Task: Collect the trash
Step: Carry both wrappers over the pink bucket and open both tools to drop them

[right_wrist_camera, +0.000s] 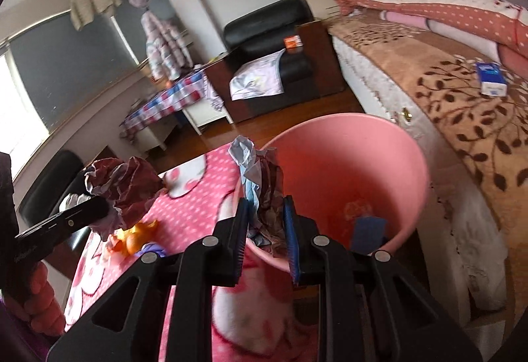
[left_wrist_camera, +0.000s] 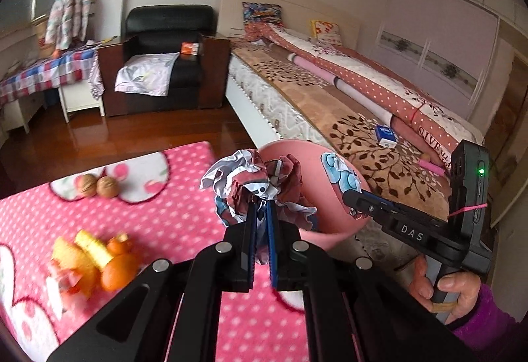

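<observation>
Left wrist: looks down along its claw [left_wrist_camera: 260, 213], close over the pink counter [left_wrist_camera: 165, 213].
Right wrist: angled down, close above the pink bin [right_wrist_camera: 346, 164].
Shared: bin [left_wrist_camera: 330, 170], bed [left_wrist_camera: 330, 98], armchair [left_wrist_camera: 165, 42].

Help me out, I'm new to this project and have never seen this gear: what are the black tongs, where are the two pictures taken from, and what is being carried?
No robot here: a person holds a hand tool in each hand, each with two fingers and a wide-angle camera looking along them. One picture is from the left tool, the other from the right.

The left gripper is shut on a crumpled paper ball. The right gripper is shut on another paper wad, at the rim of a pink bin standing beside the bed.

On the pink dotted blanket lie two walnuts and some fruit peel. Each tool shows in the other's picture.
</observation>
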`<action>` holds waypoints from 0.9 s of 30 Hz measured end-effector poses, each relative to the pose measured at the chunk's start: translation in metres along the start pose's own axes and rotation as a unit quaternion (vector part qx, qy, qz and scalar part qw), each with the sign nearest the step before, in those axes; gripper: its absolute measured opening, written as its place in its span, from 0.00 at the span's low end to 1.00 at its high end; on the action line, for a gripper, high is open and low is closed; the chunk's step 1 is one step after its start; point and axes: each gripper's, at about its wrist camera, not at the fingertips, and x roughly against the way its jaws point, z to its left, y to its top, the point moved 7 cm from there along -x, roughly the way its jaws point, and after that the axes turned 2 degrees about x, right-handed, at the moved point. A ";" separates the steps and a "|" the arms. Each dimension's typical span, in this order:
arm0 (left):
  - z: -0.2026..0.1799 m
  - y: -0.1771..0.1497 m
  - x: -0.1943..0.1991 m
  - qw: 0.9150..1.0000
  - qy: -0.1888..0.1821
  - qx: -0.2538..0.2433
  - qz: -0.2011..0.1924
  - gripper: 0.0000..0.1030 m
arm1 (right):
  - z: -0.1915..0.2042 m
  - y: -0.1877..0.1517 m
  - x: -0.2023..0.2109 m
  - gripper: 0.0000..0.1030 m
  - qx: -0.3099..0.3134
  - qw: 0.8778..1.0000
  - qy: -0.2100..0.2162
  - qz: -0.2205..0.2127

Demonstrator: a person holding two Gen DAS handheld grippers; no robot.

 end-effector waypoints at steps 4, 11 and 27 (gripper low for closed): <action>-0.013 0.005 -0.025 1.000 -0.005 -0.008 0.013 0.05 | -0.014 0.002 -0.004 0.21 -0.014 1.000 -0.008 -0.003; -0.031 0.005 -0.064 0.999 -0.010 -0.017 0.038 0.05 | -0.034 0.004 -0.010 0.21 -0.028 0.999 -0.017 -0.005; -0.046 0.002 -0.106 0.998 -0.019 -0.028 0.062 0.21 | -0.062 0.000 -0.026 0.21 -0.059 0.998 -0.034 -0.003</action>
